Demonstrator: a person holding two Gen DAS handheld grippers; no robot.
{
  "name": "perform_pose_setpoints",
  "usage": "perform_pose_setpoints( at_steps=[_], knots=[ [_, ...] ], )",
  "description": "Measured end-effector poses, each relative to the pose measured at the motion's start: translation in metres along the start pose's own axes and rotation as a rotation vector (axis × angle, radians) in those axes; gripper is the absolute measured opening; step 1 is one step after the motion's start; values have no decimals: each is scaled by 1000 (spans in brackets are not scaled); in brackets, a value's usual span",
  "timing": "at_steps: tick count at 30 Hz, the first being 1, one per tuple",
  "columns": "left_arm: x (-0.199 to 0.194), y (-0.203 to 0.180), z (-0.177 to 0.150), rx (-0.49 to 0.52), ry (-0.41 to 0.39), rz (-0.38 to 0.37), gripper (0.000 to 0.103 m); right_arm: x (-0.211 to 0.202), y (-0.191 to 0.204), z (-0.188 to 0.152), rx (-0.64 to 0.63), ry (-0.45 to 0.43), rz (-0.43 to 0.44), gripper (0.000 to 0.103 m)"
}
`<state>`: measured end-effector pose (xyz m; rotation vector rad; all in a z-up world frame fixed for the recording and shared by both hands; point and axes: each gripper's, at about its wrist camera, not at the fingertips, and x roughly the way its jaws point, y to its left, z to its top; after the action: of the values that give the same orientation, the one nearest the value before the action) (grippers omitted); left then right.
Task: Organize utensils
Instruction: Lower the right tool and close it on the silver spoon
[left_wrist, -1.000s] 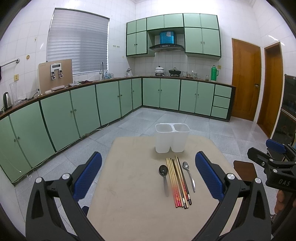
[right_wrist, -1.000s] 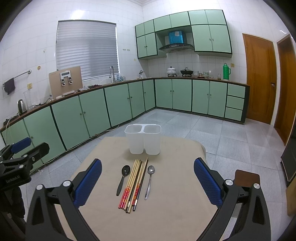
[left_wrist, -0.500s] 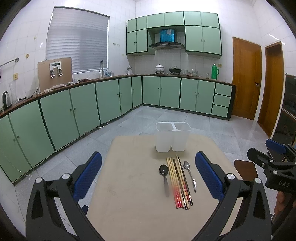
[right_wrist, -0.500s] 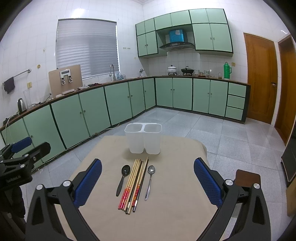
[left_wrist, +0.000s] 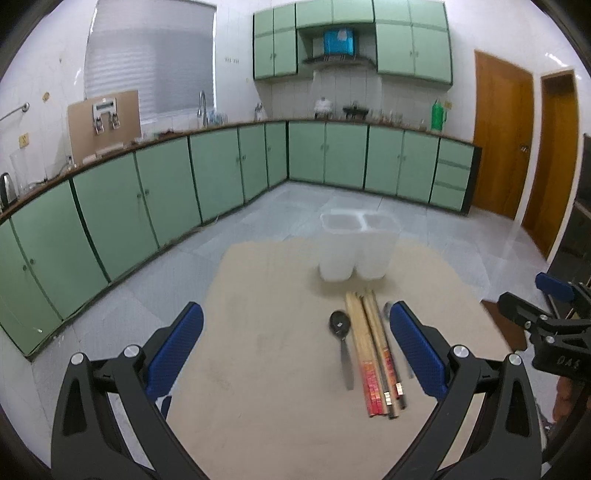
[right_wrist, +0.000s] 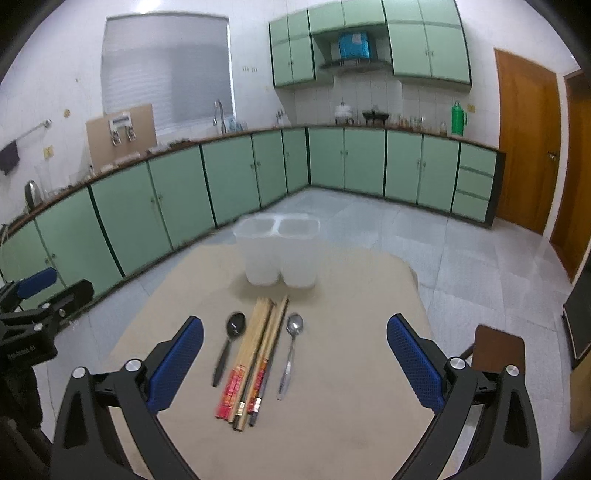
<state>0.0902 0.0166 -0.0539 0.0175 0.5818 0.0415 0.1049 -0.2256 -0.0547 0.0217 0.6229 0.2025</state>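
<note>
A white two-compartment holder stands at the far side of the beige table. In front of it lie a black spoon, a bundle of chopsticks and a silver spoon, side by side. In the left wrist view the silver spoon is mostly hidden behind a finger. My left gripper is open and empty above the table, left of the utensils. My right gripper is open and empty, with the utensils between its fingers further ahead.
Green cabinets line the far walls under a counter. Two wooden doors are at the right. A brown stool stands by the table's right edge. Each gripper shows at the edge of the other's view.
Both grippers have moved forward and lower towards the table, so the utensils and holder look larger. The frames now are motion-blurred. Nothing was taken hold of.
</note>
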Motion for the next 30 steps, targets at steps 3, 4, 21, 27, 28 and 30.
perform_pose_setpoints(
  at_steps=[3,4,21,27,28,30],
  knots=[
    [32,6,-5,2,59,6,98,36,-5,-4,-8,69,-13,97],
    [46,7,-8,3,88,12,98,45,-8,-6,-6,86,-9,97],
    [174,11,-33,18,334,-3,98,197,-8,-19,-7,338,11,66],
    [191,11,-36,13,358,-15,98,217,-6,-22,-4,367,13,52],
    [192,10,-36,16,360,-17,98,220,-6,-22,-1,371,12,49],
    [196,9,-36,18,361,-21,98,224,-7,-23,15,382,22,44]
  ],
)
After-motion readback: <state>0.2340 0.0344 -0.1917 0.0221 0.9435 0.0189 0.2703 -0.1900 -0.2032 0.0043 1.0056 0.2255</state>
